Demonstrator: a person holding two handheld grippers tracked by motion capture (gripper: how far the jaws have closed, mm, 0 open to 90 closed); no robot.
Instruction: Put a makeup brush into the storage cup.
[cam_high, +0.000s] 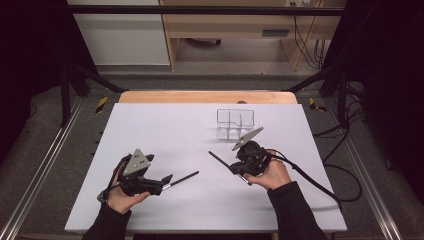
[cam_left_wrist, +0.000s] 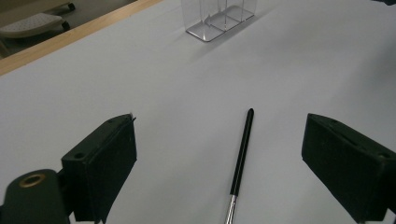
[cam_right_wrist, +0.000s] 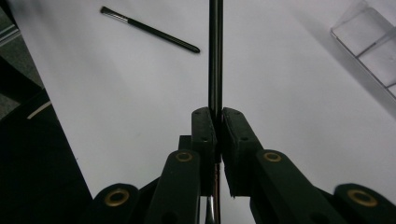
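Right tongs (cam_right_wrist: 215, 122) are clamped on one brush (cam_right_wrist: 215, 56); left tongs (cam_left_wrist: 218, 161), jaws apart, straddle the second brush (cam_left_wrist: 241, 156), aligned lengthwise between them.

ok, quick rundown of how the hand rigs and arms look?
Both grippers, left gripper and right gripper, are black with two flat-padded jaws, brass-coloured pivot bushings and a grey three-cornered plate on top. A black cable trails from the right one. Black long sleeves.
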